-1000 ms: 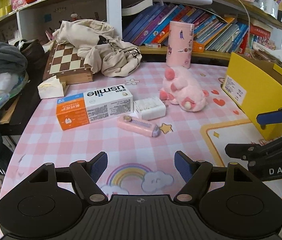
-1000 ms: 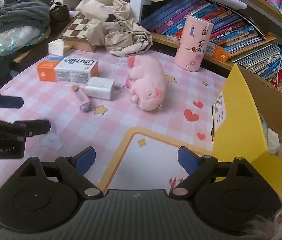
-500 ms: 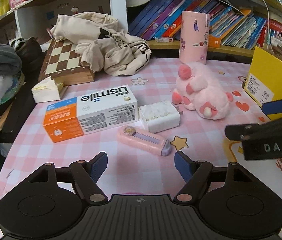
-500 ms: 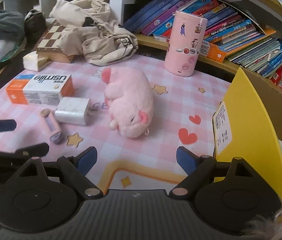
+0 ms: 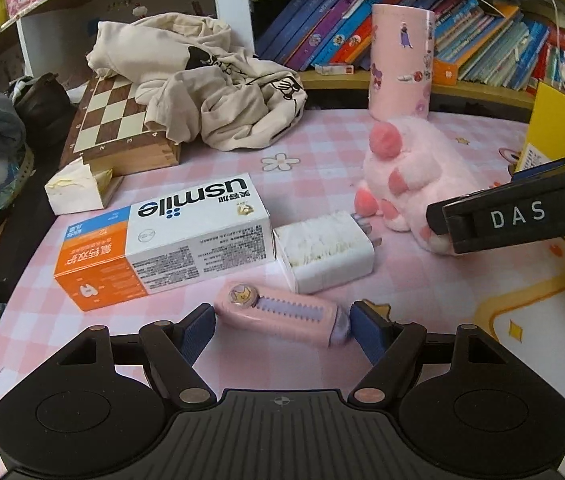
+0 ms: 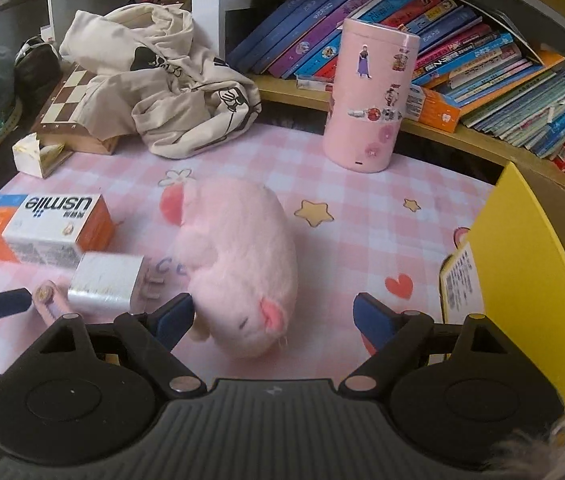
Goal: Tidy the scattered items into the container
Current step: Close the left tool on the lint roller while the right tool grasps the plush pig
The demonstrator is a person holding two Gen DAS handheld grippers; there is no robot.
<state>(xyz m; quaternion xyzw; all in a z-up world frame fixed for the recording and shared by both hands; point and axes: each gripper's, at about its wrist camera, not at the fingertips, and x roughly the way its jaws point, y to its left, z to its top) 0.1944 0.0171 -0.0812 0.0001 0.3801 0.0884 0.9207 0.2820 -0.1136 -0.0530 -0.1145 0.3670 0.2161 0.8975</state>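
Observation:
A pink comb case (image 5: 282, 312) lies on the pink checked mat between the fingertips of my left gripper (image 5: 282, 332). The jaws are open and the pads stand just off its two ends. My right gripper (image 6: 272, 316) is open around the near end of a pink plush pig (image 6: 238, 264), and its left pad is close against the fur. One of its fingers (image 5: 514, 216) shows in the left wrist view beside the pig (image 5: 410, 176). The yellow box (image 6: 522, 280) stands open at the right. A usmile carton (image 5: 170, 240) and a white charger plug (image 5: 322, 256) lie just beyond the comb case.
A pink sticker-covered tin (image 6: 370, 96) stands at the back by the bookshelf (image 6: 482, 72). A beige garment (image 5: 210, 92) lies over a chessboard (image 5: 114, 120) at the back left. A tissue pack (image 5: 76, 192) sits near the mat's left edge.
Both grippers have moved forward and slightly down. The left one now straddles the comb case and the right one the plush pig. Nothing on the mat has been shifted.

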